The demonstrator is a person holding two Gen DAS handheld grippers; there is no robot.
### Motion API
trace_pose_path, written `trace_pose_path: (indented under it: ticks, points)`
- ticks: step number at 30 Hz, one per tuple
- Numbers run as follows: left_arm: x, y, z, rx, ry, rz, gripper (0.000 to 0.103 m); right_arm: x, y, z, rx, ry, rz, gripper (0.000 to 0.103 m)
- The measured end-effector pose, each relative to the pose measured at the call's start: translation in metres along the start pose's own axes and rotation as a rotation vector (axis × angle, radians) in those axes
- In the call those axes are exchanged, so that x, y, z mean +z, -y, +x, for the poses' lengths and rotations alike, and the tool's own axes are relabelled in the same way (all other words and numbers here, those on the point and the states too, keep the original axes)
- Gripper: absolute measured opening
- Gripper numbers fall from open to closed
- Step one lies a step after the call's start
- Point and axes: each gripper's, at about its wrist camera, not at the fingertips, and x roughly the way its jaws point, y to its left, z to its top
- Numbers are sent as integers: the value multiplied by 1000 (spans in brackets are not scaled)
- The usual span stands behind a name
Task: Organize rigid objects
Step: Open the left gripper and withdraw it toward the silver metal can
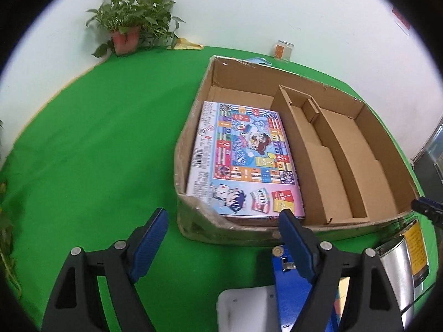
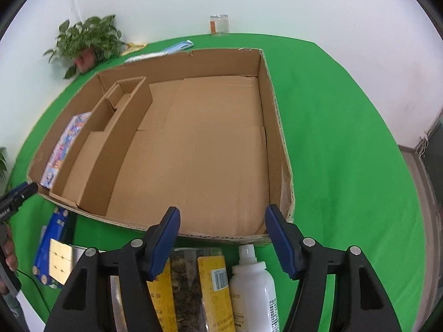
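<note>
A shallow cardboard box (image 1: 191, 138) (image 2: 274, 110) with inner dividers sits on the green table. A colourful board game box (image 1: 243, 160) (image 2: 66, 144) lies flat in its left compartment. The wide right compartment (image 2: 202, 149) holds nothing. My left gripper (image 1: 225, 218) is open just in front of the box's near wall, with nothing between its fingers. A blue toy truck (image 1: 285, 279) (image 2: 52, 249) lies under it. My right gripper (image 2: 223, 213) is open over the near rim, above a yellow packet (image 2: 188, 285) and a white spray bottle (image 2: 252, 279).
A metal tin (image 1: 401, 265), a white object (image 1: 243, 310) and a yellow-faced cube (image 2: 61, 262) lie at the table's near edge. A potted plant (image 1: 127, 25) (image 2: 85, 41) and a glass jar (image 1: 283, 51) (image 2: 218, 26) stand by the back wall. A hand (image 2: 8, 251) shows at far left.
</note>
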Motion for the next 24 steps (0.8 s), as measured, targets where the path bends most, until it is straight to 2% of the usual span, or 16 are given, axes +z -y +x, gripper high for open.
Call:
trace_pose_path:
  ticks: [2,3,4,6,8,11,14,16,17,18,20,22,23,24]
  points:
    - [-1,3,-14,6,62,23,81,-4,1,-15,-15,48,-1,80]
    - [-4,6,-30,12,130,43,82,-10,-4,-29,-13,98,-12,95]
    - [-8,11,-49,16,209,70,82,-18,-8,-47,-5,159,-25,103]
    - [-20,20,-80,25,325,106,90,-43,-23,-83,55,262,-79,103]
    - [-33,27,-104,20,377,129,97,-65,-31,-103,95,305,-114,103]
    - [-49,29,-125,-42,372,110,99,-92,-29,-122,154,329,-78,103]
    - [-62,24,-137,-146,329,51,96,-114,-24,-129,293,263,-66,103]
    - [-72,20,-142,-212,294,31,65,-130,-27,-125,365,191,-76,103]
    - [-74,23,-141,-240,255,40,15,-137,-30,-121,388,166,-80,103]
    - [-75,28,-138,-272,198,64,5,-144,-35,-116,404,136,-86,101]
    - [-82,33,-142,-280,191,76,4,-159,-44,-99,396,67,-73,99]
    - [-84,35,-146,-296,197,60,10,-170,-49,-78,390,-22,-22,89]
    - [-84,35,-144,-305,180,50,32,-173,-50,-68,400,-60,7,85]
    - [-86,35,-143,-298,158,34,71,-175,-49,-60,407,-77,23,81]
